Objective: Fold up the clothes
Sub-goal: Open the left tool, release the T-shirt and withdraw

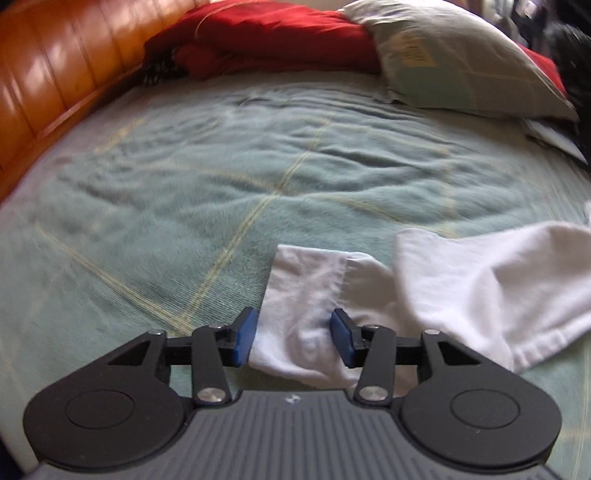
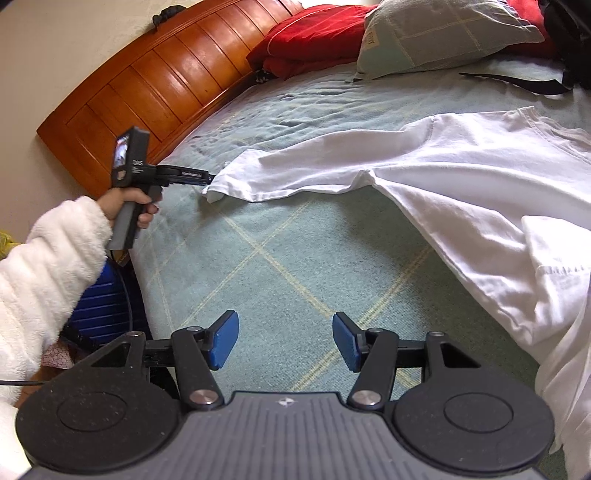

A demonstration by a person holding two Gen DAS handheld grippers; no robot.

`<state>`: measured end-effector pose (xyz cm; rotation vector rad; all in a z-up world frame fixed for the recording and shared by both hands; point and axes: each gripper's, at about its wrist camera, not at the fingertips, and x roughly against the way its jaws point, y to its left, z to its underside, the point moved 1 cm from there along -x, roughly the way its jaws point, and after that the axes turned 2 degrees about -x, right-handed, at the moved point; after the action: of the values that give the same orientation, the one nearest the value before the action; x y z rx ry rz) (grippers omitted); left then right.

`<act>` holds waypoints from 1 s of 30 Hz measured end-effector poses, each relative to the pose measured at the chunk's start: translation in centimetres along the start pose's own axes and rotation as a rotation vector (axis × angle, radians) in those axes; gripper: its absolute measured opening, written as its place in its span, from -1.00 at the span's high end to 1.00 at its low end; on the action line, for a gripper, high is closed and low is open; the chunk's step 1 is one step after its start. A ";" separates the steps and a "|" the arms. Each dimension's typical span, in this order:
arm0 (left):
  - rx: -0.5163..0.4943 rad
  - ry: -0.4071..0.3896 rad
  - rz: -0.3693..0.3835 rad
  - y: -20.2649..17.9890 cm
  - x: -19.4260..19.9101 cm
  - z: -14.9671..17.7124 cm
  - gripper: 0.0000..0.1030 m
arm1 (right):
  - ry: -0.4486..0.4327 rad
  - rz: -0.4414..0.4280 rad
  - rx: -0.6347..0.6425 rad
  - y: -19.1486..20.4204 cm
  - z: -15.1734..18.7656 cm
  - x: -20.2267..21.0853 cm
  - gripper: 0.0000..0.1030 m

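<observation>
Left tongs [image 1: 293, 338] parted, white shirt sleeve [image 1: 314, 291] between

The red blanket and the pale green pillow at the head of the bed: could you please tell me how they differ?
The red blanket is a solid deep red, while the pale green pillow is light with faint yellow check lines. The blanket lies folded and crumpled against the wooden headboard; the pillow is plump and lies farther from the headboard, overlapping the blanket's edge. Both rest on the green checked bedspread, beyond the white T-shirt.
</observation>
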<state>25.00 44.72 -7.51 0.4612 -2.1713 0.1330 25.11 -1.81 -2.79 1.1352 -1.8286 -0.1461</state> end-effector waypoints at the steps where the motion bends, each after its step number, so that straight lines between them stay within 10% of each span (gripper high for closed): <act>1: 0.018 -0.007 0.009 0.0 -0.2 0.1 -0.06 | 0.000 0.005 -0.003 -0.1 -0.1 -0.1 -0.21; 5: -0.026 -0.021 0.039 -1.3 0.4 -0.1 0.83 | 0.004 0.018 -0.009 -0.4 -0.3 -0.4 -0.21; 16: 0.085 -0.064 -0.122 3.1 1.9 -4.6 0.83 | -0.002 0.046 -0.004 -0.2 -0.7 -0.6 -0.21; 23: 0.119 -0.014 -0.165 4.2 1.7 -3.6 0.28 | -0.008 0.051 0.005 0.0 -0.7 -0.2 -0.21; 30: 0.050 -0.031 -0.273 3.5 4.2 -3.8 0.18 | -0.021 0.044 0.016 0.3 -0.6 0.4 -0.21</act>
<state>24.33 47.78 -1.65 0.7866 -2.1161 0.0293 25.33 -1.71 -2.06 1.1068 -1.8747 -0.1182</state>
